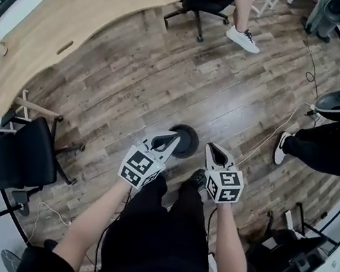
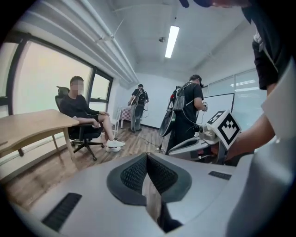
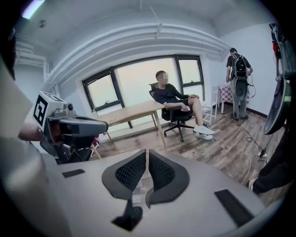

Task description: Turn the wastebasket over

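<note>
Two grippers hang over the floor, the left gripper just at the near left edge of the wastebasket and the right gripper just at its near right edge. In both gripper views the black ribbed pads lie one against the other, so each claw is fully closed and has hold of nothing. The wastebasket stands on the wooden floor directly in front of the person's feet, as a dark round shape with a grey ring. From above I cannot tell if its mouth or its bottom faces up. If the turning is not yet done, I think a good way is to open both claws first and go down to the wastebasket. Then take its rim at two opposite sides, lift it only a little, rotate it evenly and set it down flat, so that it does not roll away. By count I see one wastebasket and one wooden table well apart from the wastebasket, beyond it to the left. I also see two office chairs, one empty to the left of the wastebasket and one occupied far beyond it. Three other people are in the room: one seated, one with a backpack, one far behind.
</note>
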Motion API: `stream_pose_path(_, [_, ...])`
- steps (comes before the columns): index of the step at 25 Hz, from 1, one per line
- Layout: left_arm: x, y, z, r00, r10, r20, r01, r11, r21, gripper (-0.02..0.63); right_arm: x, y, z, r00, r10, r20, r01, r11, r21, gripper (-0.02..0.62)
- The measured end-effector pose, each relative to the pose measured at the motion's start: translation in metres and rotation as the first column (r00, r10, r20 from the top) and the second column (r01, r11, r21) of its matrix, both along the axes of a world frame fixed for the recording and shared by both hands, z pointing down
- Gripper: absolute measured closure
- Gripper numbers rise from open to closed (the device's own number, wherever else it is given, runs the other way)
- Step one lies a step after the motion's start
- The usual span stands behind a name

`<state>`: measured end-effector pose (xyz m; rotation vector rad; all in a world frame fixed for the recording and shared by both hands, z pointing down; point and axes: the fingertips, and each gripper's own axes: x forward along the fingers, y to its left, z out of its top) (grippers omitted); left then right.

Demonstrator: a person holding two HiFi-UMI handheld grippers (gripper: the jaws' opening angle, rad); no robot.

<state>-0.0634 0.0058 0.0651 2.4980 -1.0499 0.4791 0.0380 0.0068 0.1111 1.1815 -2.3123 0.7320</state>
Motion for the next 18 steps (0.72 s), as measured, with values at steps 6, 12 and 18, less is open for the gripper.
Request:
stream_pose_path(6, [0.001,-0.004,-0.049,0.997,0.045,-0.066,-0.044,0.999,0.017,0.591,-0.014,-0.013,-0.068,0.998,-0.030,0.046,0.026,0.996,0.081,0.554])
stream_pose_path(12, [-0.012,-0.008,-0.076,0.991,0.045,-0.125,-0.041,0.999,0.032,0.591,-0.015,-0.015,-0.108,0.998,-0.006,0.068,-0.003,0.990,0.142,0.558])
stream_pose_path(18, [-0.025,-0.008,-0.090,0.988,0.059,-0.145,-0.052,0.997,0.052,0.591,-0.029,-0.010,-0.132,0.997,-0.001,0.071,-0.013,0.982,0.189,0.563])
